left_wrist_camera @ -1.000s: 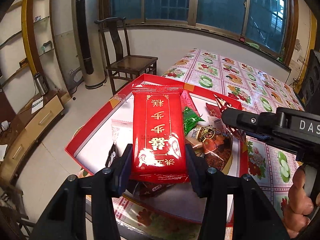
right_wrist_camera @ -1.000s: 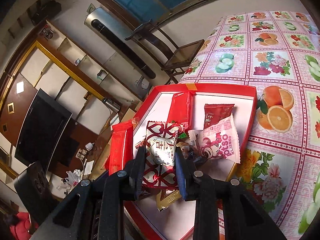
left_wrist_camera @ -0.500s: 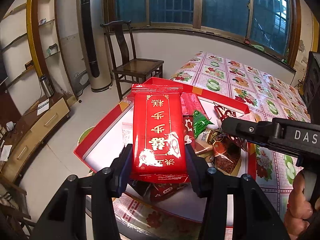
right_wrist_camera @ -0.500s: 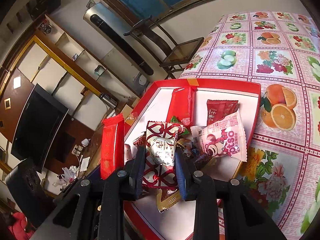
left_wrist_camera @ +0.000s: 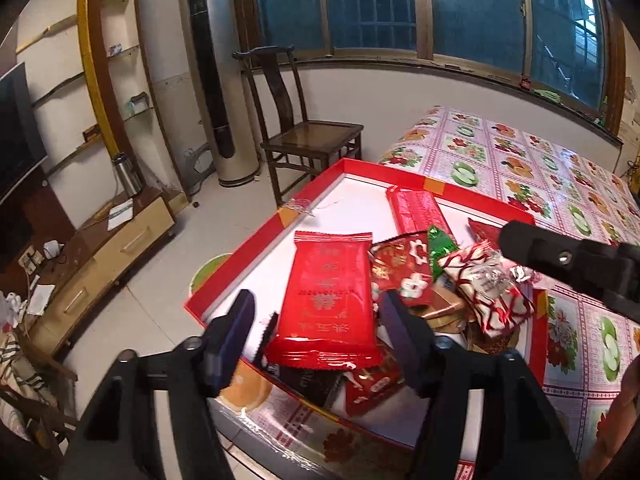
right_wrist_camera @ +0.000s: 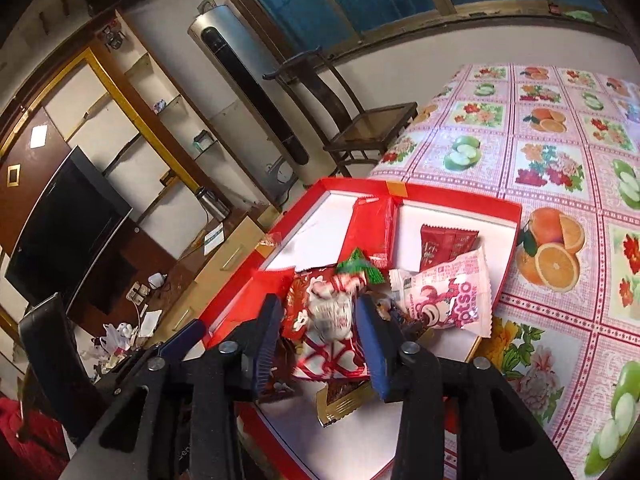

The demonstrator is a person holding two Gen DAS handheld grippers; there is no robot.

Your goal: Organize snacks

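A red gift box (left_wrist_camera: 400, 172) (right_wrist_camera: 440, 192) with a white floor holds a pile of snack packets. My left gripper (left_wrist_camera: 318, 332) hovers over its near left corner and its jaws are opening. The large red packet with gold writing (left_wrist_camera: 328, 300) lies loose between them on the pile, clear of both pads. My right gripper (right_wrist_camera: 320, 338) is also opening. A red-and-white heart-patterned packet (right_wrist_camera: 332, 320) (left_wrist_camera: 488, 292) sits blurred between its fingers, free of the left pad. In the left wrist view, the right gripper (left_wrist_camera: 560, 256) shows as a black bar.
A pink packet (right_wrist_camera: 448, 300), a dark red packet (right_wrist_camera: 448, 244), a long red packet (left_wrist_camera: 418, 212) and a green wrapper (left_wrist_camera: 440, 240) lie in the box. The table's fruit-patterned cloth (right_wrist_camera: 560, 140) stretches right. A wooden chair (left_wrist_camera: 312, 140) and a tower fan (left_wrist_camera: 212, 80) stand beyond.
Both grippers' jaws have widened. The large red packet has dropped from the left gripper onto the pile. The heart-patterned packet has come loose in the right gripper.
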